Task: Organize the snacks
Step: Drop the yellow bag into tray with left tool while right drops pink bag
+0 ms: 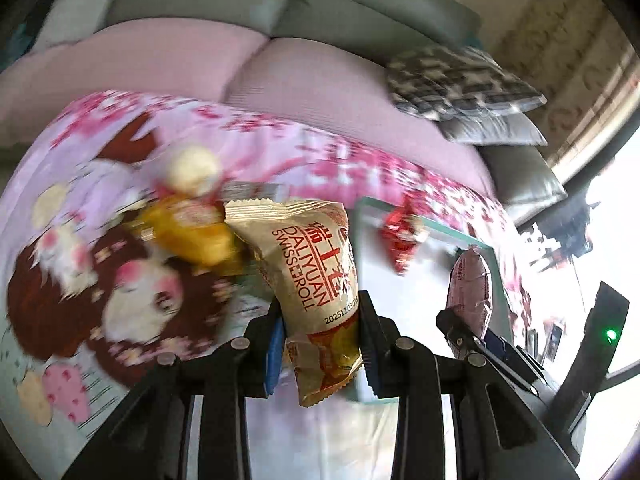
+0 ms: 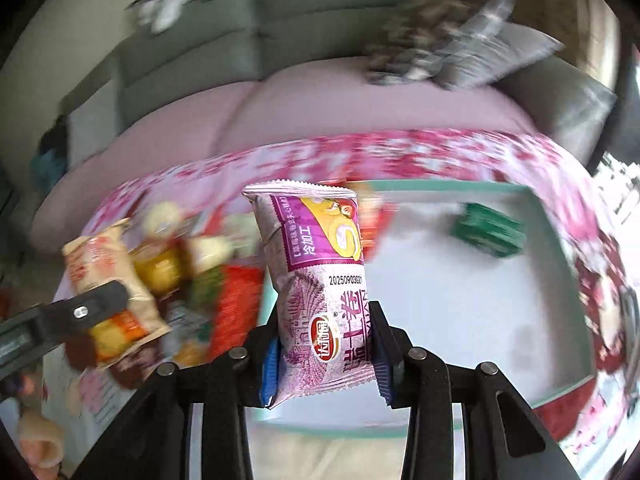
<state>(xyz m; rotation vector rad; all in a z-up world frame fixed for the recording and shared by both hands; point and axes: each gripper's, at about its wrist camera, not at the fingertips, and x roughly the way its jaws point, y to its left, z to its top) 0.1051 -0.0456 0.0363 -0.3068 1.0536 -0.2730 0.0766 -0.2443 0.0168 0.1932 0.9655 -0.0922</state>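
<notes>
A beige Swiss roll packet (image 1: 316, 280) stands upright between the blue pads of my left gripper (image 1: 322, 344), which is shut on its lower half. My right gripper (image 2: 326, 356) is shut on a purple roll packet (image 2: 316, 272), also upright. Each wrist view catches the other hand: the purple packet (image 1: 470, 280) at the right, the beige packet (image 2: 108, 276) at the left. Both packets hang in the air near a white tray with a teal rim (image 2: 460, 312). Inside the tray lie a green packet (image 2: 486, 232) and a red packet (image 1: 400, 240).
A blurred heap of loose snacks (image 2: 200, 264), with a yellow packet (image 1: 192, 232) and a pale round one (image 1: 194, 170), lies left of the tray on a pink floral cloth (image 1: 360, 160). Behind stands a sofa with a pink seat (image 2: 360, 108) and patterned cushions (image 1: 460, 84).
</notes>
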